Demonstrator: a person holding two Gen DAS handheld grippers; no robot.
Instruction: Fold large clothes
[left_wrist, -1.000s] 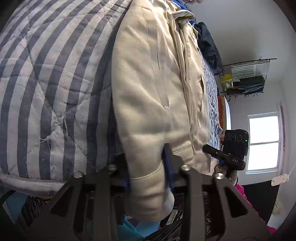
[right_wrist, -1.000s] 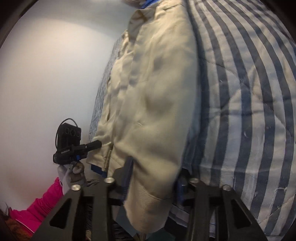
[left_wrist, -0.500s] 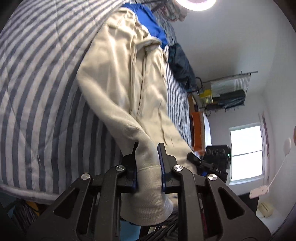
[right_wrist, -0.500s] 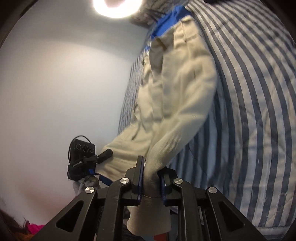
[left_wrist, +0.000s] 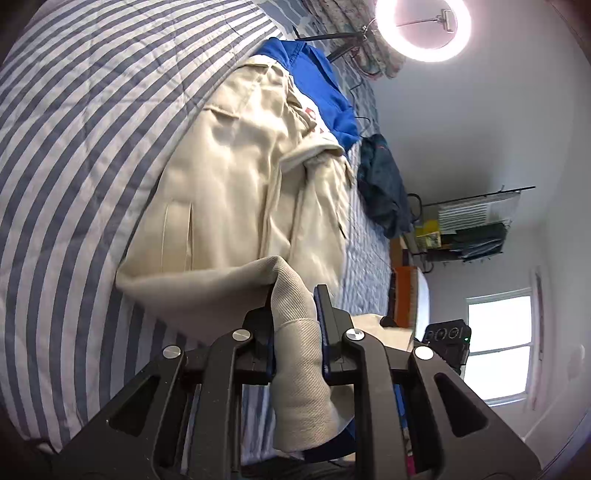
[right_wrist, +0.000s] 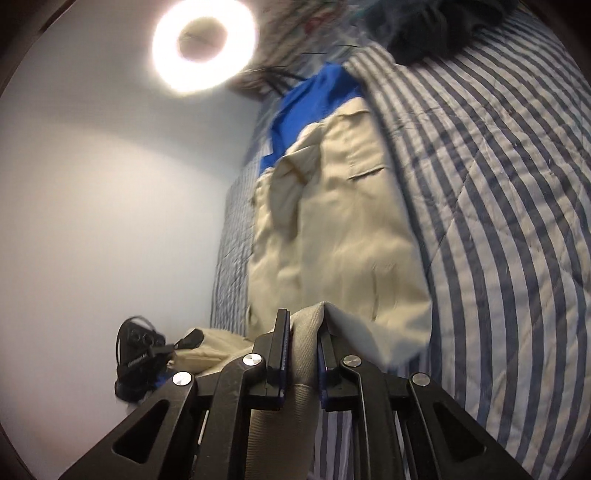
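Note:
A cream jacket (left_wrist: 229, 192) lies spread on a blue-and-white striped quilt (left_wrist: 74, 147), collar toward the far end. My left gripper (left_wrist: 295, 299) is shut on one ribbed sleeve cuff (left_wrist: 299, 354), lifted off the quilt with the sleeve bent back over the jacket body. In the right wrist view the jacket (right_wrist: 343, 229) fills the middle. My right gripper (right_wrist: 304, 325) is shut on the other ribbed cuff (right_wrist: 295, 398), also raised over the jacket's lower part. Each gripper shows as a black shape in the other's view, low and to the side.
A bright blue garment (left_wrist: 317, 88) lies under the jacket's collar. A dark garment (left_wrist: 384, 192) sits farther along the bed. A ring light (left_wrist: 424, 26) stands beyond the bed's far end. A wire rack (left_wrist: 472, 225) and a window (left_wrist: 498, 343) are on the wall side.
Both grippers closed on the sleeve cuffs, then rose and moved up the bed, drawing each sleeve back over the jacket body. The collar and ring light came into view.

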